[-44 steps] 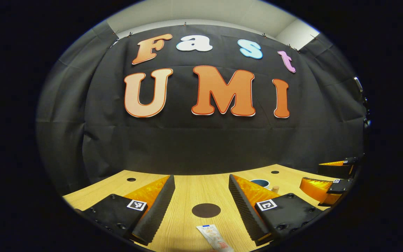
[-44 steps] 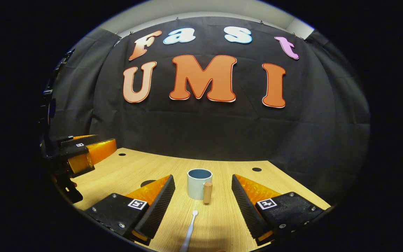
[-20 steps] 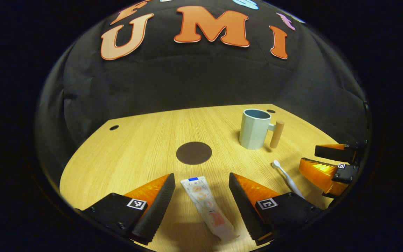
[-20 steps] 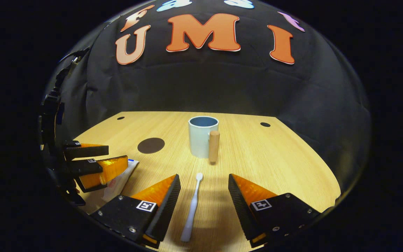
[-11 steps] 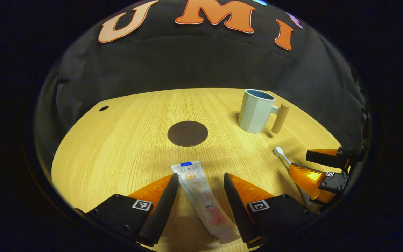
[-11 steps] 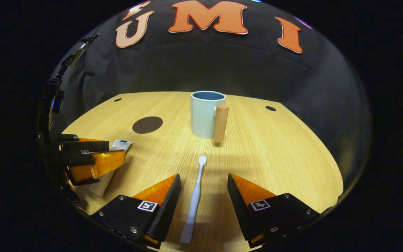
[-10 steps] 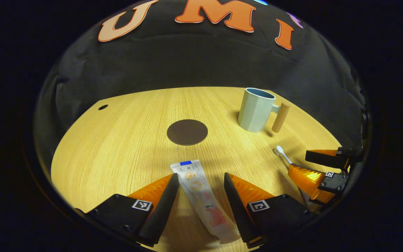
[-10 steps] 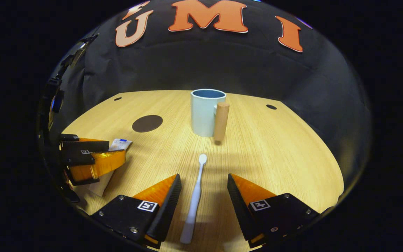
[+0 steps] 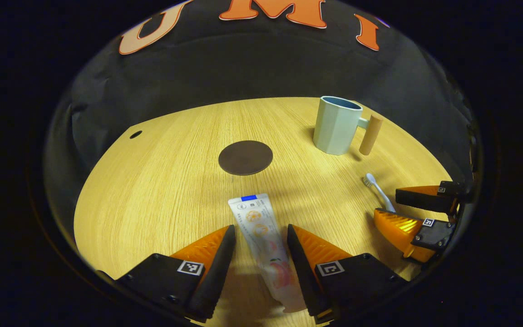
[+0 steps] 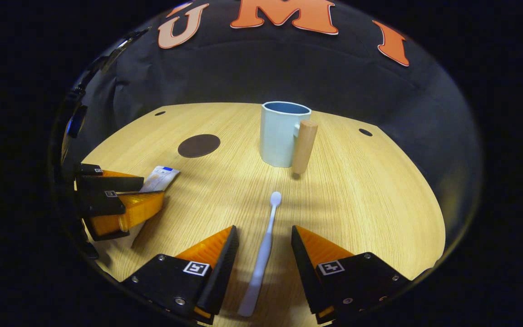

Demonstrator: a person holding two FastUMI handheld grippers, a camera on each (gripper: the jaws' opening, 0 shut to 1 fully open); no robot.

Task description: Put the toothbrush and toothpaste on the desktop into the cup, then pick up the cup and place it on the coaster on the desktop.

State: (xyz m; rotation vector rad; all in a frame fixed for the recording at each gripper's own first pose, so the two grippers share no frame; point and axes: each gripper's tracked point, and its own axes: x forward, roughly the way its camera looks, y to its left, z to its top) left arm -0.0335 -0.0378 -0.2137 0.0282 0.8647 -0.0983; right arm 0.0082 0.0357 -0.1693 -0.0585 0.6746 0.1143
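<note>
1. The toothpaste (image 9: 263, 238) is a white tube with a blue stripe at its far end and orange fruit pictures along its body; it lies flat on the wooden desktop (image 9: 161, 181), lengthwise
2. The toothbrush (image 10: 263, 252) is white and slim, lying flat on the desktop with its head pointing toward the cup
3. The cup (image 10: 282, 134) is pale blue-green outside and darker blue inside, with faceted walls and a round wooden peg handle; it stands upright and holds nothing that can be seen
4. The coaster (image 9: 245, 157) is a flat dark brown disc, bare, lying beyond the tube and to the side of the cup, apart from both
</note>
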